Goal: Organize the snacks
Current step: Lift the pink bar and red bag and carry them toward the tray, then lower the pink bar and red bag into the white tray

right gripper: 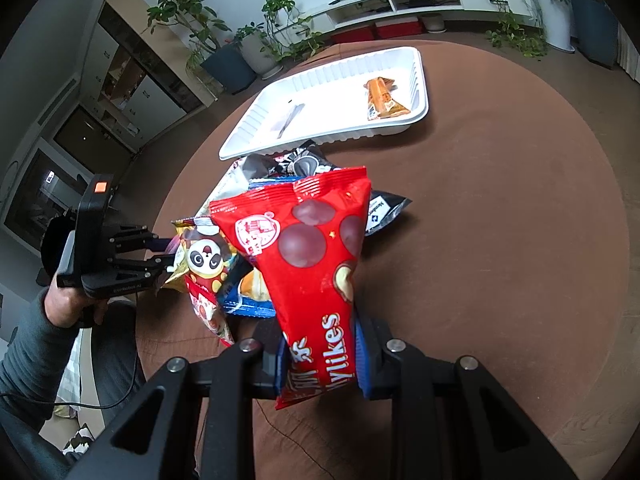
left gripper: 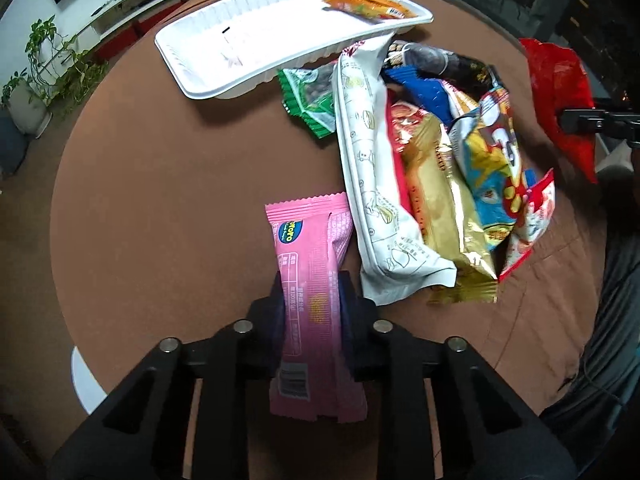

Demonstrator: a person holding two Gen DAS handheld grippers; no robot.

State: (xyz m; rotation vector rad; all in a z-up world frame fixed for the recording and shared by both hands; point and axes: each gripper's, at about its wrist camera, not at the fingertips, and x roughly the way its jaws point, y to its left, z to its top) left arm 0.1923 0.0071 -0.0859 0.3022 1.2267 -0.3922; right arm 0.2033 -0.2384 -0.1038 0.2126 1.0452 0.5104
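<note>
On the round brown surface stands a white ribbed plastic tray that holds only one orange snack packet, lying near one end. The left gripper is clamped on a long pink wrapped bar, whose long axis points away toward the tray, beside the pile of mixed snack bags. The right gripper is clamped on a red foil chocolate bag, tilted up above the pile.

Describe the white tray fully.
The white tray is a shallow rectangular dish, plastic or foam by its look, with ribbed walls and a flat rim. It sits level on the brown table, beyond the snack pile, whose nearest packets reach its near edge. Inside lies one orange snack packet near one end; the rest is bare apart from a small dark mark.
</note>
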